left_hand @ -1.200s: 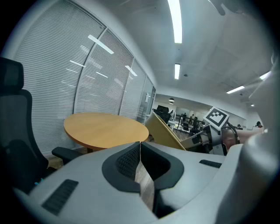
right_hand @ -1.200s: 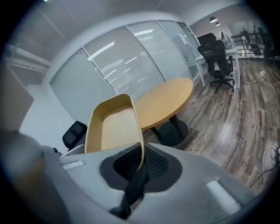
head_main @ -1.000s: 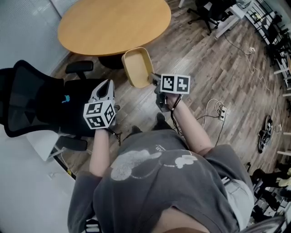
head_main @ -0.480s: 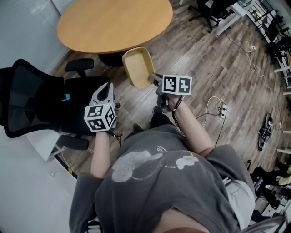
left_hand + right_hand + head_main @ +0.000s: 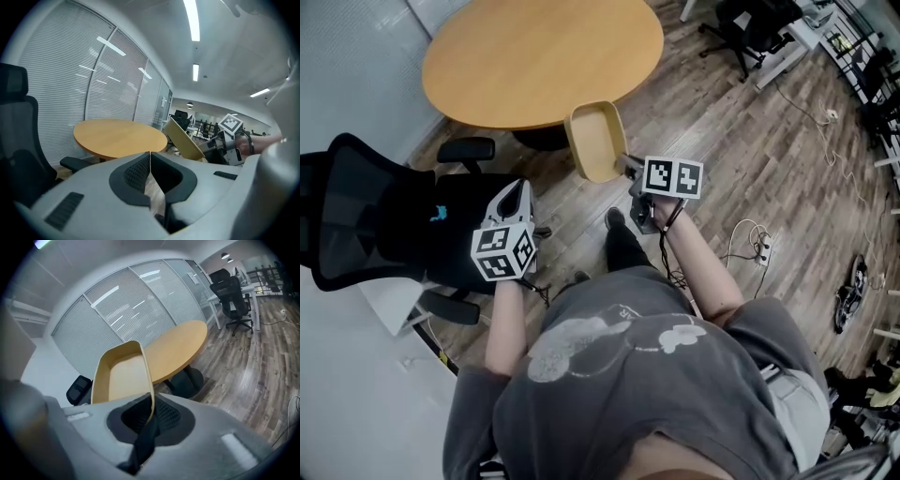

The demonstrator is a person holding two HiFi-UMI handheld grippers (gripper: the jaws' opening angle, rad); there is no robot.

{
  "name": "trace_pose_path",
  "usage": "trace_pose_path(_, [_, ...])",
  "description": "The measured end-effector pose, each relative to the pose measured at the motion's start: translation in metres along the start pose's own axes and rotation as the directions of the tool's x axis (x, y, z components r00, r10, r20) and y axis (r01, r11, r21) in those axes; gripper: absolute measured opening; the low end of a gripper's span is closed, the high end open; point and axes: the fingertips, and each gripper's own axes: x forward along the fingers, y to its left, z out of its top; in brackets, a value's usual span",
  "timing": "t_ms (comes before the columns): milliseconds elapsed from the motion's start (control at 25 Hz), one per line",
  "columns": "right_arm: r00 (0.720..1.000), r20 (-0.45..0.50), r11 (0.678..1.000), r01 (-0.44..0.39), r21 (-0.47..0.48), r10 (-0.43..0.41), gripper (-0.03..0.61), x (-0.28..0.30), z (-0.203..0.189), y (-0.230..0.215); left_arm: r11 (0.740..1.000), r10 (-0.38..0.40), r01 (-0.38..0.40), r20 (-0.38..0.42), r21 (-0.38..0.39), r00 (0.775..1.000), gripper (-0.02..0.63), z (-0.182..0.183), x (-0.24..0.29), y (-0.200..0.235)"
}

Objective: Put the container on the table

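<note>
While the right gripper (image 5: 625,165) clamps the container (image 5: 595,141) by 1 wall, the left gripper (image 5: 517,190) is closed, empty. Best levelled over the table (image 5: 534,56) before release.

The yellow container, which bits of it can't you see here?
Head view: the gripped corner of the container hides under the right gripper.
Right gripper view: the pinched strip of its wall is covered by the jaws.
Left gripper view: its lower end is cut off by the body of the left gripper.
</note>
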Motion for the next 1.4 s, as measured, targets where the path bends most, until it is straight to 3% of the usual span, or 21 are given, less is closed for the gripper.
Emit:
trace_pose_path(720, [0.991, -0.084, 0.995, -0.104, 0.011, 0.105, 0.014, 0.115, 0.196, -0.105, 0.99, 0.139, -0.139, 0.013, -0.029, 0.99, 0.006, 0.092, 0.199, 0.012])
trace_pose_path(1080, [0.982, -0.138, 0.991, -0.133, -0.006, 0.131, 0.014, 0.146, 0.241, -0.147, 0.978, 0.21, -0.209, 0.034, -0.018, 0.977, 0.006, 0.125, 0.252, 0.016])
trace_pose_path(1400, [0.981, -0.145, 0.991, -0.131, 0.02, 0.132, 0.014, 0.175, 0.262, -0.153, 0.977, 0.21, -0.21, 0.016, -0.027, 0.978, 0.006, 0.134, 0.281, 0.031])
